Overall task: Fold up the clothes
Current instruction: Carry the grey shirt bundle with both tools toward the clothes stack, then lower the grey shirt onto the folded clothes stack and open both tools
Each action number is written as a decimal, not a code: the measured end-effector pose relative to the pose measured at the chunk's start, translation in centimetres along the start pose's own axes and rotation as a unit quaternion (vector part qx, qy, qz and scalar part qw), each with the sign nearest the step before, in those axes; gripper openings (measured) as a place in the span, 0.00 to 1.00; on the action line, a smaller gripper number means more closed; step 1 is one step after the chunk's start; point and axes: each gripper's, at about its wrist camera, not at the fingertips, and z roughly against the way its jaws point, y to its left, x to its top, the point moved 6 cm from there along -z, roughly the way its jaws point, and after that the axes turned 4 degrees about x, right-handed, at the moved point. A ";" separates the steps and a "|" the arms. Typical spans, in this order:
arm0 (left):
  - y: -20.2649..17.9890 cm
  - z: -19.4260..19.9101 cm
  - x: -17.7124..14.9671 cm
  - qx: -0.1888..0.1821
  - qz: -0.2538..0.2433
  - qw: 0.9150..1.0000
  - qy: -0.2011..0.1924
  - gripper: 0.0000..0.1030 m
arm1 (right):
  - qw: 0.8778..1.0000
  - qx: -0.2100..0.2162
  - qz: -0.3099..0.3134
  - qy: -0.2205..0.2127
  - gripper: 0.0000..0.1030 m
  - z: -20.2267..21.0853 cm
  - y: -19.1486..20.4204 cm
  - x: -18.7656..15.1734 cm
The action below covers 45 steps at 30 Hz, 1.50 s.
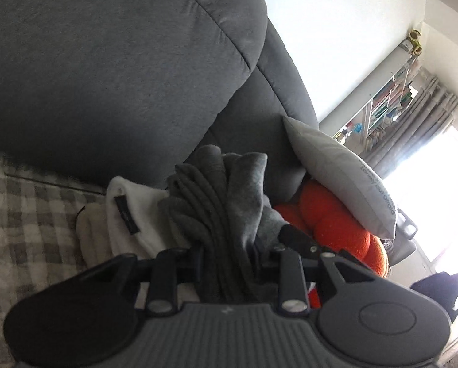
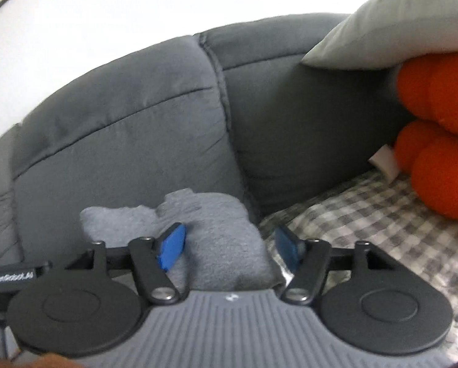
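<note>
Two hand-held grippers are at work over a sofa laid with a checked blanket [image 2: 367, 214]. The left hand-held gripper [image 1: 229, 254] has its jaws clamped on a bunched grey garment [image 1: 223, 202]; the cloth stands up in thick pleats between the fingers and drapes back toward the camera. Just beside it on the blanket lies a white garment [image 1: 130, 214] with a dark label, apparently already folded, so some of the pile looks dealt with.

The right hand-held gripper [image 2: 229, 247] has its jaws spread apart, blue pads [image 2: 172, 245] showing on both sides. Grey cloth sits between and under them against the dark sofa back [image 2: 137, 128], but the pads do not press on it; it looks let go. I cannot tell for certain that this is the same piece the left one holds, though the colour matches.

My reading: the grey piece is mid-fold or being laid down. Next, the bundle wants spreading flat on the blanket, which calls for the free gripper to find an edge or corner. An orange knotted cushion [image 2: 437, 159] and a pale pillow [image 2: 397, 27] crowd the far end, so working room lies nearer the middle.
</note>
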 end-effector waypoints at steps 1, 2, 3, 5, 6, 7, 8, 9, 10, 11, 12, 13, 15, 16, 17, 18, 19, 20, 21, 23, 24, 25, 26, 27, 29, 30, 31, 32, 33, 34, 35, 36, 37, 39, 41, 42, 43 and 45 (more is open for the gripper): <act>0.1 0.1 0.0 0.000 0.002 1.000 -0.001 0.28 | 1.000 -0.023 -0.001 -0.018 0.67 0.3 0.2 0.5; 0.2 0.2 0.0 0.000 0.005 1.000 -0.002 0.28 | 0.998 -0.048 -0.001 -0.036 0.67 0.7 0.4 0.9; 0.3 0.2 0.0 -0.001 0.009 1.000 -0.003 0.28 | 0.996 -0.075 -0.001 -0.056 0.67 1.5 0.5 1.3; 0.4 0.3 0.0 -0.005 0.016 1.000 -0.006 0.28 | 0.988 -0.126 -0.001 -0.091 0.67 3.2 1.0 1.9; 0.4 0.4 0.0 -0.005 0.018 1.000 -0.007 0.28 | 0.987 -0.130 0.002 -0.097 0.66 3.8 1.5 1.9; 0.4 0.4 0.0 -0.005 0.020 1.000 -0.008 0.28 | 0.986 -0.134 0.005 -0.103 0.65 4.4 2.0 1.8; 0.4 0.5 0.0 -0.006 0.022 1.000 -0.009 0.28 | 0.985 -0.137 0.008 -0.107 0.62 5.0 2.6 1.8; 0.4 0.6 0.0 -0.004 0.021 1.000 -0.011 0.28 | 0.985 -0.132 0.013 -0.107 0.60 5.1 3.2 1.6; 0.3 0.8 -0.1 -0.003 0.020 1.000 -0.014 0.28 | 0.986 -0.126 0.018 -0.106 0.59 5.2 3.8 1.4; 0.3 0.9 -0.1 -0.001 0.020 1.000 -0.016 0.28 | 0.987 -0.118 0.021 -0.103 0.59 5.0 4.3 0.9; 0.3 1.2 -0.2 -0.002 0.021 1.000 -0.018 0.28 | 0.989 -0.110 0.026 -0.093 0.59 4.4 4.6 0.5; 0.4 1.4 -0.4 -0.005 0.021 1.000 -0.018 0.28 | 0.991 -0.102 0.030 -0.083 0.59 3.7 4.8 0.1; 0.6 1.2 -0.3 -0.008 0.024 1.000 -0.014 0.28 | 0.993 -0.098 0.040 -0.055 0.59 1.9 5.1 -0.8; 0.8 1.1 -0.2 -0.010 0.029 0.999 -0.011 0.28 | 0.993 -0.099 0.043 -0.043 0.59 1.2 5.0 -1.3; 1.2 1.0 0.0 -0.010 0.039 0.999 -0.006 0.28 | 0.994 -0.097 0.045 -0.040 0.59 0.8 4.9 -1.6; 1.4 0.9 0.2 -0.013 0.047 0.999 -0.003 0.28 | 0.994 -0.093 0.043 -0.041 0.59 0.6 4.7 -1.9; 1.5 1.0 0.6 -0.015 0.053 0.998 -0.001 0.28 | 0.994 -0.089 0.039 -0.042 0.60 0.6 4.5 -2.0; 1.4 1.3 1.0 -0.014 0.054 0.998 -0.006 0.28 | 0.994 -0.088 0.043 -0.040 0.60 0.7 4.6 -2.1; 1.1 1.9 1.4 -0.014 0.044 0.999 -0.023 0.27 | 0.994 -0.088 0.047 -0.037 0.60 0.7 4.7 -2.3; 0.4 3.3 2.3 -0.014 0.023 0.998 -0.063 0.27 | 0.994 -0.088 0.055 -0.034 0.60 0.9 4.9 -2.5; -0.1 4.2 2.8 -0.020 0.016 0.996 -0.088 0.27 | 0.994 -0.088 0.058 -0.036 0.60 0.8 5.0 -2.7; -0.7 5.2 3.2 -0.036 0.007 0.993 -0.112 0.27 | 0.994 -0.088 0.061 -0.037 0.60 0.8 5.1 -2.8; -1.4 5.7 3.6 -0.051 -0.006 0.991 -0.123 0.27 | 0.993 -0.088 0.065 -0.039 0.60 0.8 5.2 -3.0; -2.1 6.2 4.0 -0.065 -0.021 0.989 -0.131 0.30 | 0.993 -0.088 0.068 -0.041 0.60 0.8 5.3 -3.1; -2.8 5.6 4.2 -0.074 -0.048 0.988 -0.124 0.31 | 0.992 -0.085 0.078 -0.044 0.60 0.9 5.6 -3.2; -2.6 4.9 4.1 -0.072 -0.054 0.989 -0.115 0.32 | 0.992 -0.086 0.081 -0.046 0.60 1.0 5.7 -3.2; -2.3 4.2 3.9 -0.069 -0.058 0.990 -0.106 0.32 | 0.992 -0.086 0.085 -0.048 0.60 1.1 5.8 -3.2; -2.0 3.4 3.8 -0.066 -0.063 0.991 -0.096 0.32 | 0.991 -0.087 0.090 -0.053 0.60 1.3 6.0 -3.2; -1.6 2.5 3.7 -0.062 -0.064 0.993 -0.076 0.32 | 0.990 -0.087 0.094 -0.058 0.60 1.5 6.1 -3.2; -1.2 1.5 3.5 -0.059 -0.064 0.995 -0.054 0.32 | 0.990 -0.083 0.096 -0.066 0.60 1.9 6.4 -3.1; -0.7 1.0 3.5 -0.054 -0.063 0.996 -0.042 0.31 | 0.989 -0.079 0.098 -0.074 0.60 2.3 6.6 -3.0; -0.6 0.8 3.6 -0.050 -0.070 0.995 -0.040 0.31 | 0.989 -0.075 0.100 -0.082 0.60 2.7 6.9 -2.9; -0.6 0.7 3.6 -0.046 -0.078 0.995 -0.040 0.31 | 0.988 -0.069 0.106 -0.087 0.60 3.1 7.4 -2.9; -0.7 0.6 3.7 -0.034 -0.092 0.995 -0.037 0.31 | 0.988 -0.063 0.114 -0.085 0.60 3.4 8.1 -2.8; -0.6 0.5 3.6 -0.017 -0.101 0.994 -0.031 0.30 | 0.990 -0.060 0.115 -0.064 0.59 3.0 8.3 -2.9; -0.5 0.4 3.6 -0.010 -0.104 0.994 -0.027 0.28 | 0.989 -0.061 0.123 -0.055 0.59 2.7 8.4 -3.3; -0.5 0.3 3.5 0.002 -0.111 0.994 -0.024 0.27 | 0.988 -0.063 0.131 -0.046 0.59 2.5 8.5 -3.6; -0.5 0.2 3.4 0.014 -0.120 0.992 -0.021 0.24 | 0.986 -0.067 0.147 -0.028 0.59 1.9 8.7 -4.3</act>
